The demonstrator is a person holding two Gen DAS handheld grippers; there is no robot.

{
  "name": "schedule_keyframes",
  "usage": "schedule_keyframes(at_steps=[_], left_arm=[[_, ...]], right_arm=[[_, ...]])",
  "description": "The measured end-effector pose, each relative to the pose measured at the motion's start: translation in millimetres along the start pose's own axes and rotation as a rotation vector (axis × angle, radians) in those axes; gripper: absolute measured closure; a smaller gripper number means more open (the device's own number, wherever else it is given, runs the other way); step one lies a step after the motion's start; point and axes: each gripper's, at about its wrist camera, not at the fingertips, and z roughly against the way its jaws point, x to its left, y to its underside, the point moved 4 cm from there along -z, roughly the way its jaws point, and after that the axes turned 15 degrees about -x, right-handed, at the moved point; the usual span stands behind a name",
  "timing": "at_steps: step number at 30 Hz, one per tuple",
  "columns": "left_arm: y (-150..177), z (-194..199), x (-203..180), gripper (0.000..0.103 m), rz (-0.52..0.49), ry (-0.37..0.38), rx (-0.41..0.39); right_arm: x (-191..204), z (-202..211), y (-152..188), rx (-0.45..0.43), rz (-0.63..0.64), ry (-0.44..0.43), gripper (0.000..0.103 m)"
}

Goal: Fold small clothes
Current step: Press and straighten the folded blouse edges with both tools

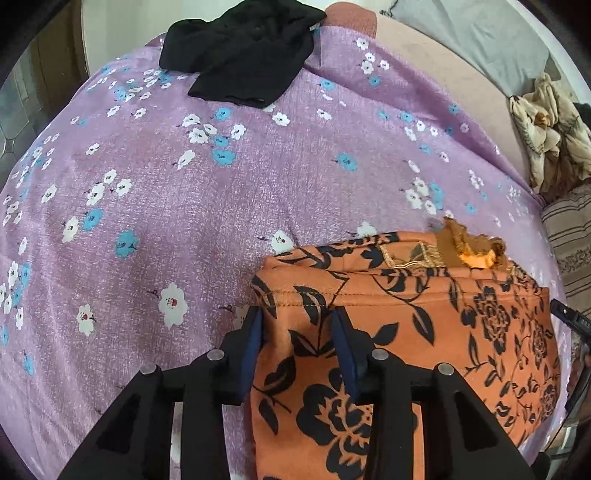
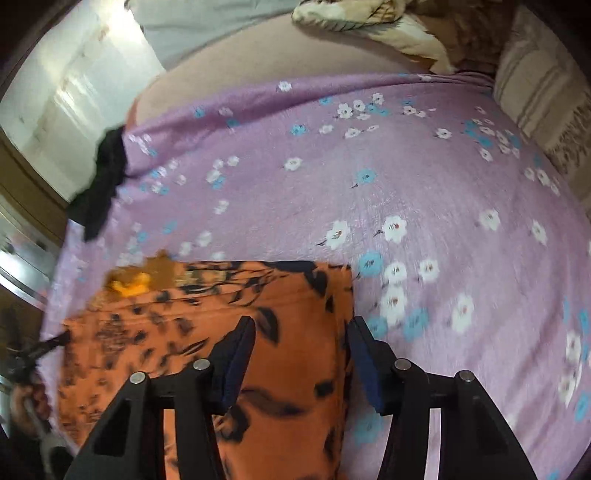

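An orange garment with black flowers (image 1: 424, 314) lies folded on the purple flowered bedsheet (image 1: 166, 184), a frayed brown and yellow piece (image 1: 472, 251) showing at its far edge. My left gripper (image 1: 297, 325) stands open over the garment's left edge, one finger on the sheet, the other over the cloth. In the right wrist view the same garment (image 2: 207, 314) is blurred. My right gripper (image 2: 301, 332) is open astride its right edge. Neither pair of pads visibly pinches the cloth. A black garment (image 1: 243, 48) lies crumpled at the far side of the sheet.
A cream patterned cloth pile (image 1: 546, 136) and a striped pillow (image 1: 569, 240) lie at the right. Grey bedding (image 1: 480, 33) sits at the back. The purple sheet (image 2: 406, 177) stretches wide beyond the garment. A hand on the other gripper's handle (image 2: 26, 402) shows at the left edge.
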Motion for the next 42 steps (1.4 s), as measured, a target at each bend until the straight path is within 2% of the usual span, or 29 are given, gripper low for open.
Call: schedule_keyframes(at_steps=[1, 2, 3, 4, 6, 10, 11, 13, 14, 15, 16, 17, 18, 21, 23, 25, 27, 28, 31, 33, 34, 35, 36, 37, 39, 41, 42], left_arm=[[0, -1, 0, 0.068, -0.005, 0.001, -0.007], [0, -1, -1, 0.086, -0.014, 0.008, -0.012], [-1, -1, -3, 0.091, -0.025, 0.013, -0.014], [-4, -1, -5, 0.093, -0.032, 0.011, -0.020], [-12, 10, -9, 0.096, -0.055, 0.019, -0.067], [-29, 26, -16, 0.096, -0.064, 0.033, -0.173], [-29, 16, -18, 0.096, -0.063, 0.026, -0.157], [-22, -12, -14, 0.095, -0.060, -0.018, -0.074], [-17, -26, -10, 0.089, -0.050, -0.041, -0.048], [-15, -29, -10, 0.086, -0.048, -0.042, -0.060], [-18, -24, -12, 0.084, -0.059, -0.057, -0.071], [-21, -17, -14, 0.071, -0.065, -0.064, -0.072], [-24, -8, -15, 0.058, -0.064, -0.056, -0.085], [-34, 32, -17, 0.054, -0.078, -0.042, -0.177], [-31, 63, -21, 0.053, -0.085, -0.021, -0.223], [-22, 88, -26, 0.047, -0.087, 0.009, -0.247], [1, 111, -35, 0.044, -0.095, 0.045, -0.258], [15, 120, -40, 0.043, -0.096, 0.064, -0.259], [51, 126, -45, 0.036, -0.083, 0.073, -0.230], [81, 106, -40, 0.032, -0.065, 0.058, -0.145], [95, 89, -34, 0.032, -0.070, 0.022, -0.066], [103, 80, -30, 0.035, -0.070, -0.003, -0.023], [107, 79, -26, 0.037, -0.071, -0.006, -0.026], [105, 88, -27, 0.037, -0.084, -0.006, -0.066], [98, 108, -28, 0.037, -0.077, 0.000, -0.114], [93, 124, -27, 0.035, -0.079, 0.000, -0.172], [95, 123, -26, 0.032, -0.084, -0.010, -0.171]], right_arm=[[2, -8, 2, 0.013, 0.004, -0.003, 0.070], [3, -14, 4, 0.029, 0.011, -0.005, 0.080], [5, -17, 6, 0.040, 0.027, 0.008, 0.093], [9, -16, 6, 0.029, 0.048, 0.013, 0.097], [18, -4, 1, -0.022, 0.103, 0.020, 0.097], [28, 29, -21, -0.151, 0.155, 0.050, 0.097], [26, 30, -24, -0.162, 0.154, 0.064, 0.097], [16, 15, -21, -0.131, 0.126, 0.086, 0.097], [7, -2, -13, -0.066, 0.086, 0.075, 0.097], [-2, -15, -4, -0.023, 0.042, 0.067, 0.094], [-10, -22, 5, -0.003, 0.002, 0.074, 0.085], [-14, -21, 9, -0.003, -0.027, 0.075, 0.084], [-14, -14, 10, -0.024, -0.050, 0.075, 0.074], [-9, 24, 4, -0.117, -0.044, 0.105, 0.045], [-1, 60, -2, -0.198, -0.076, 0.084, 0.044], [14, 91, 1, -0.220, -0.125, -0.027, 0.041], [35, 112, 16, -0.199, -0.179, -0.178, 0.036], [43, 117, 24, -0.183, -0.192, -0.226, 0.035], [67, 117, 67, -0.081, -0.254, -0.395, 0.035], [61, 104, 95, -0.033, -0.281, -0.352, 0.035], [50, 93, 108, -0.005, -0.290, -0.302, 0.035], [37, 82, 121, 0.038, -0.319, -0.234, 0.037], [29, 79, 127, 0.047, -0.360, -0.230, 0.041], [25, 84, 123, 0.022, -0.397, -0.248, 0.040], [32, 106, 111, -0.027, -0.368, -0.263, 0.038], [38, 122, 103, -0.082, -0.324, -0.295, 0.030], [38, 125, 104, -0.094, -0.317, -0.295, 0.025]])
